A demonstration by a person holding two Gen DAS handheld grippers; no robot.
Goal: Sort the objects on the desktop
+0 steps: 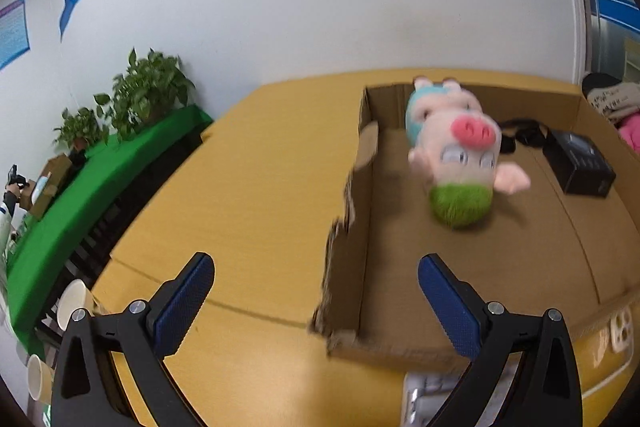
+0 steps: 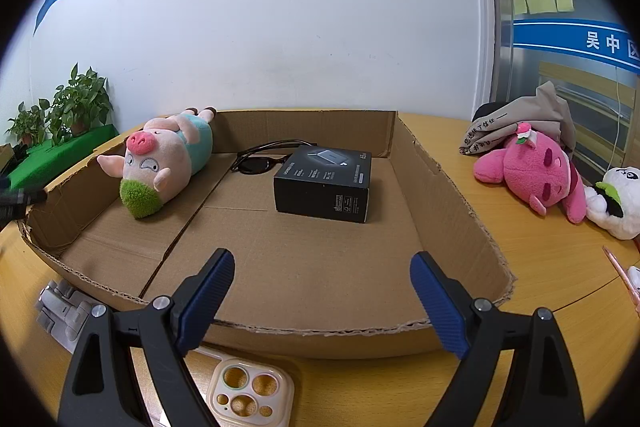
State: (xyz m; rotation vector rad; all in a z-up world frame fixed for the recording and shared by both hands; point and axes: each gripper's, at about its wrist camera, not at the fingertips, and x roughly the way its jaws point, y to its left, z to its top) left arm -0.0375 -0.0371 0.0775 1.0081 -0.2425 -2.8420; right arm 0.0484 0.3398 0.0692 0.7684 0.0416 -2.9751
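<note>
pig plush (image 2: 164,163) lying in cardboard box (image 2: 452,187), left gripper (image 1: 316,301) and right gripper (image 2: 322,297) angled down, jaws open, empty

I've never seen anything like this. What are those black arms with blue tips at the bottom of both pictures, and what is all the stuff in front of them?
There is no robot here. A person holds a two-finger claw in each hand, and a small wide-angle camera on each looks along its fingers. One picture comes from the left claw, the other from the right claw. Both stand open and hold nothing.

On the yellow wooden table sits a shallow brown cardboard tray. In it lie a pink plush pig with a green tuft, a black printed carton and dark sunglasses. Outside it are a bright pink plush toy, a white plush toy, a cream phone case and a grey folding stand.
</note>
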